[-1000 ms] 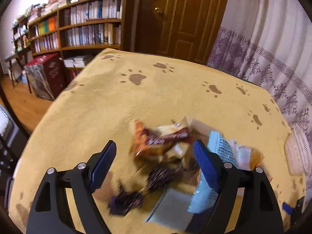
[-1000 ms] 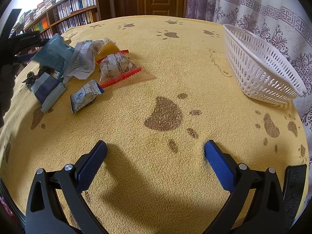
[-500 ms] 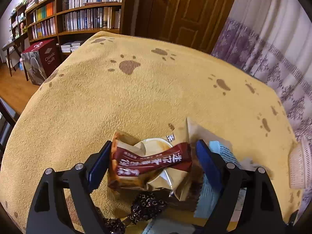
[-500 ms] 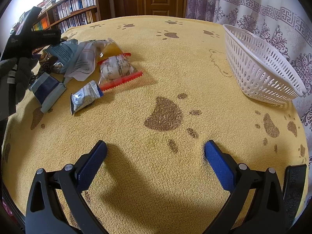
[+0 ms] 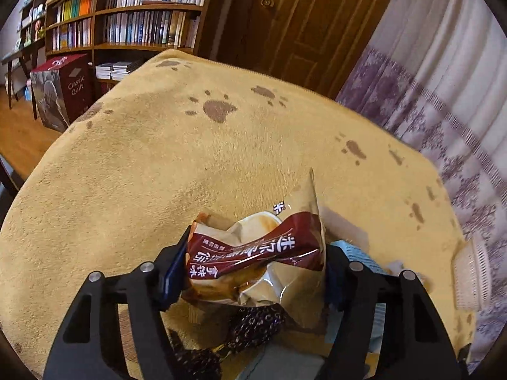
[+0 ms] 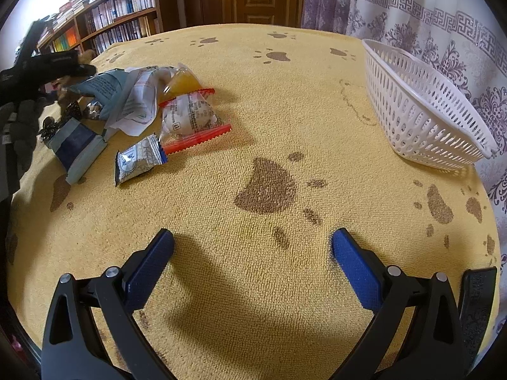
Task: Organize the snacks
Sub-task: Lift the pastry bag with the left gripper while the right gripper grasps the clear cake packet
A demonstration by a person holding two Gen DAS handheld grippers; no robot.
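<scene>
Snack packet [image 5: 256,253] — maroon band, Chinese lettering — between closing jaws.

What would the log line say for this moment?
left gripper: closing on brown snack packet | right gripper: open, empty | basket: empty

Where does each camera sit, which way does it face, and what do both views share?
Left wrist: on the left gripper, looking down at the brown snack packet between its closing pads.
Right wrist: on the right gripper, open over bare blanket; a gloved hand shows far left.
Shared: the white basket, snack pile, bookshelf.
</scene>
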